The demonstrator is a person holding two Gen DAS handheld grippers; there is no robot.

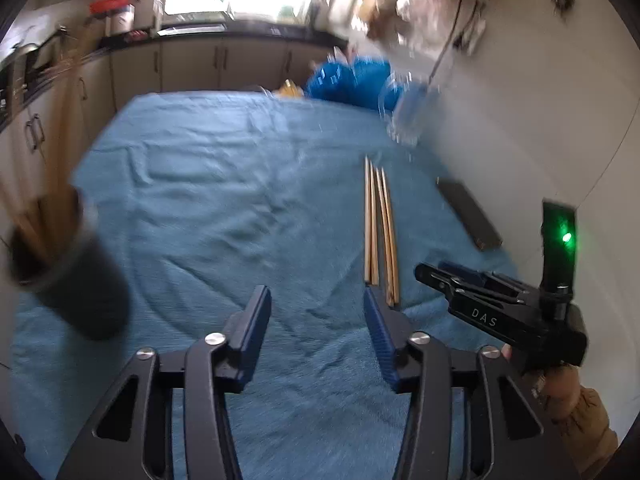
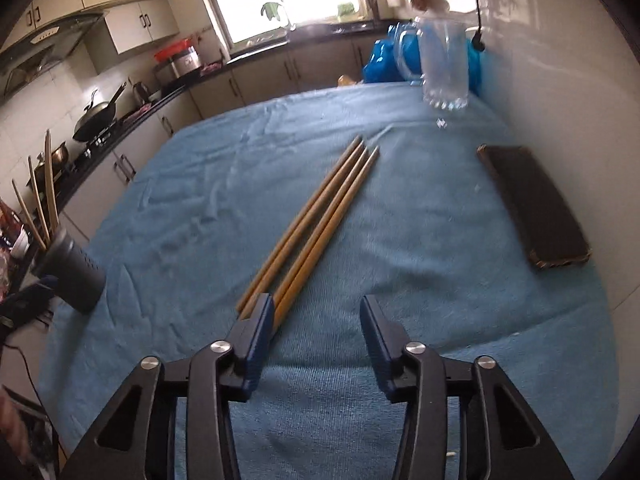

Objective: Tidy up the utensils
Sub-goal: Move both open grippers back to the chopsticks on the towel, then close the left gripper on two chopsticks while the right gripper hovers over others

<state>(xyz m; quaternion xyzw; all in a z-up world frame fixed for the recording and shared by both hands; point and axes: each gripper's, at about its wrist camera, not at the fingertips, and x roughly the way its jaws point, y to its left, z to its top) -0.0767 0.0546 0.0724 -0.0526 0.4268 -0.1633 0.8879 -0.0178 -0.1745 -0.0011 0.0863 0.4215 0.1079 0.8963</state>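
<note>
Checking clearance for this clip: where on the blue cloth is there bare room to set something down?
The widest bare patch lies between the dark holder at the left and the four chopsticks in the middle. A narrower strip runs between the chopsticks and the dark flat case. The far right corner, by the glass mug and blue bag, is crowded.

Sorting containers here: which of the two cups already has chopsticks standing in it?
The dark cup at the cloth's left edge; wooden sticks poke out of it. The clear glass mug at the far end is empty.

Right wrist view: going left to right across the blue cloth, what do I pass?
Dark holder with chopsticks → four loose chopsticks → clear glass mug → dark flat case.
</note>
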